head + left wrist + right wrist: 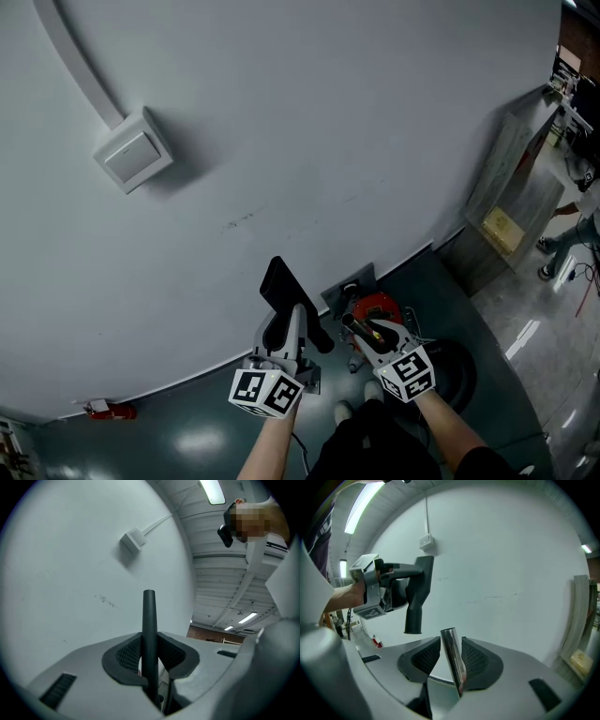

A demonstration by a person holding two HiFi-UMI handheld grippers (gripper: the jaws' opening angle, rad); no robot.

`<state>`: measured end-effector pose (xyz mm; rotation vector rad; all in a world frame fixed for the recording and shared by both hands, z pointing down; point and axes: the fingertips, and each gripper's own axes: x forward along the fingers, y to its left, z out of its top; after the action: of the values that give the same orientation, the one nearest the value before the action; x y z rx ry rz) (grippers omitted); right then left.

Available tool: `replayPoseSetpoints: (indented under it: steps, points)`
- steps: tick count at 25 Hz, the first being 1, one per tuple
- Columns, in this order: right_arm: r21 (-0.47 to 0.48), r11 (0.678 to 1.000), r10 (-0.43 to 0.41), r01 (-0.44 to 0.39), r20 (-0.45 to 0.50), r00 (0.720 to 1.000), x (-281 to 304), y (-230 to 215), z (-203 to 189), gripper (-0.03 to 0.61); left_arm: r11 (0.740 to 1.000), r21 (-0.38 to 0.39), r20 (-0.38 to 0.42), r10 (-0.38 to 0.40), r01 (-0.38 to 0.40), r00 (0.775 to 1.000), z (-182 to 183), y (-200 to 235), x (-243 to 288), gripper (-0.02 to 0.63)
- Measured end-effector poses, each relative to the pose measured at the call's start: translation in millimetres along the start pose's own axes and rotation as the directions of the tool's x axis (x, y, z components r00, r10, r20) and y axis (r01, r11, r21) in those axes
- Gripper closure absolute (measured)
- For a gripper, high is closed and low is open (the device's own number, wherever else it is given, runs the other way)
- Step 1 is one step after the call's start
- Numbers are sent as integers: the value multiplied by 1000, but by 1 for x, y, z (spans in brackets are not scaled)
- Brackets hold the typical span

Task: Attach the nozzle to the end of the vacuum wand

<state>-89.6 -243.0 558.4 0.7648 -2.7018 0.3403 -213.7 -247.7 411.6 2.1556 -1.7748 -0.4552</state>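
My left gripper [292,323] is shut on the black nozzle [284,286] and holds it up in front of the white wall. In the left gripper view the nozzle [149,630] stands upright between the two pads. From the right gripper view I see the nozzle [417,597] with its round socket end pointing down, held by the left gripper [370,592]. My right gripper [451,656] is open, and the chrome wand end [453,660] rises tilted between its pads. In the head view the right gripper [361,330] sits just right of the left one, over the red vacuum body [378,306].
A white wall fills most of the view, with a junction box [133,155] and its conduit. A small red object [105,409] lies on the dark green floor by the wall. A wooden panel [502,206] leans at right, where a person [581,230] stands.
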Motion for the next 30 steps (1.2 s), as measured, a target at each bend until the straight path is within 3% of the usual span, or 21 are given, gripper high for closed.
replayPoseSetpoints:
  steps: [6, 10, 14, 30]
  points:
    - [-129, 991, 21, -28, -51, 998, 25, 7, -13, 417, 1000, -3, 114, 1, -1, 994, 21, -3, 9, 528]
    - [-208, 978, -11, -3, -69, 998, 34, 4, -20, 410, 1000, 8, 182, -13, 12, 983, 30, -10, 14, 528]
    - [-233, 972, -26, 7, -77, 997, 42, -1, -28, 410, 999, 0, 229, -43, 44, 973, 33, -17, 21, 528]
    - [-226, 974, -44, 31, -51, 998, 48, -4, -31, 423, 996, 16, 223, -87, 86, 971, 2, -26, 35, 528]
